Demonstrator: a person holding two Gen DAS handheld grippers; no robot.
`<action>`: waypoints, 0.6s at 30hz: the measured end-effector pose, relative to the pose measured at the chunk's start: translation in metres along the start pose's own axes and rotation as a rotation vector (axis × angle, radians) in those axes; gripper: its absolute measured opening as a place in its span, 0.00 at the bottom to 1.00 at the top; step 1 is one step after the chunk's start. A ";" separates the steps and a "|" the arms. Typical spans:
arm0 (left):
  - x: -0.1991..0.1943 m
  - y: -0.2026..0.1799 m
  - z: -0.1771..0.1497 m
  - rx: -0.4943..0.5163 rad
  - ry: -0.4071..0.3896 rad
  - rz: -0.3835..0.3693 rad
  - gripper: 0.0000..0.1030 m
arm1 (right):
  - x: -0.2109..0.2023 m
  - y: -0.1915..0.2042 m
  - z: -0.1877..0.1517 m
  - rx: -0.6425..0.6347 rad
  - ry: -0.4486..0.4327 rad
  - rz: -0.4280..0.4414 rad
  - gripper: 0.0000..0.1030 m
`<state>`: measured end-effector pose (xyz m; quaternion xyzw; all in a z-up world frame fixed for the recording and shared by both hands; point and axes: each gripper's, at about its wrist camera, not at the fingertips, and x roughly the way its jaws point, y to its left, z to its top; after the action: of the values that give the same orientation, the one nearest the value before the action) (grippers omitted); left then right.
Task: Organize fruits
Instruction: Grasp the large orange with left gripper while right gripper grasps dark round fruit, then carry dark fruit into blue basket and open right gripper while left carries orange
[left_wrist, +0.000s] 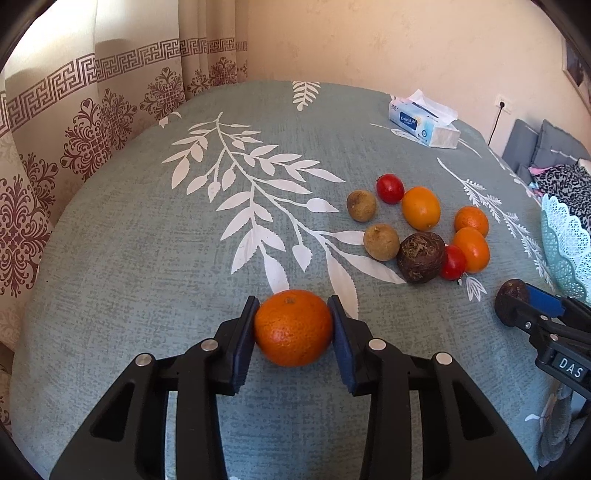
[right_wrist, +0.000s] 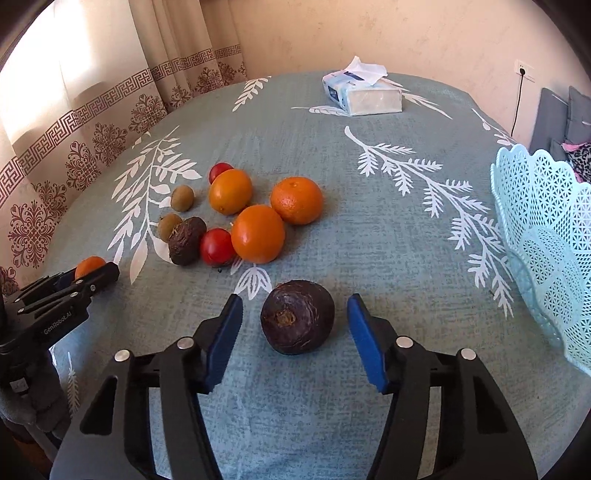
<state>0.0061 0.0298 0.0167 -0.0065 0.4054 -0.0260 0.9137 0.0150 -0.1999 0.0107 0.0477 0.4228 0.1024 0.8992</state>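
Note:
An orange (left_wrist: 293, 328) rests on the grey-green leaf-patterned tablecloth (left_wrist: 147, 258), and my left gripper (left_wrist: 293, 306) is shut on it, both blue pads pressing its sides. A dark purple-brown round fruit (right_wrist: 297, 317) lies on the cloth between the fingers of my right gripper (right_wrist: 295, 299). That gripper is open, with a gap on each side of the fruit. Farther back lies a loose cluster: three oranges (right_wrist: 258, 234), two red tomatoes (right_wrist: 217, 245), two small brown fruits (right_wrist: 182, 198) and another dark fruit (right_wrist: 185, 240). A pale blue lattice basket (right_wrist: 535, 206) stands at the right.
A tissue pack (right_wrist: 364, 92) sits at the far side of the table. Patterned curtains (left_wrist: 74, 129) hang behind the left edge. A wall socket with a cord (right_wrist: 522, 70) and grey cushions (left_wrist: 554, 144) lie beyond the right edge.

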 end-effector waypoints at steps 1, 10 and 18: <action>0.000 0.000 0.000 0.000 0.000 0.001 0.37 | 0.002 0.000 -0.001 -0.002 0.008 0.003 0.51; -0.004 0.000 0.001 -0.006 -0.008 0.005 0.37 | -0.001 0.000 -0.002 -0.002 0.005 0.001 0.40; -0.018 -0.012 0.006 0.016 -0.035 -0.005 0.37 | -0.030 -0.005 0.007 0.012 -0.073 -0.005 0.40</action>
<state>-0.0021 0.0186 0.0339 -0.0008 0.3893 -0.0314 0.9206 0.0018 -0.2115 0.0370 0.0559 0.3903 0.0957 0.9140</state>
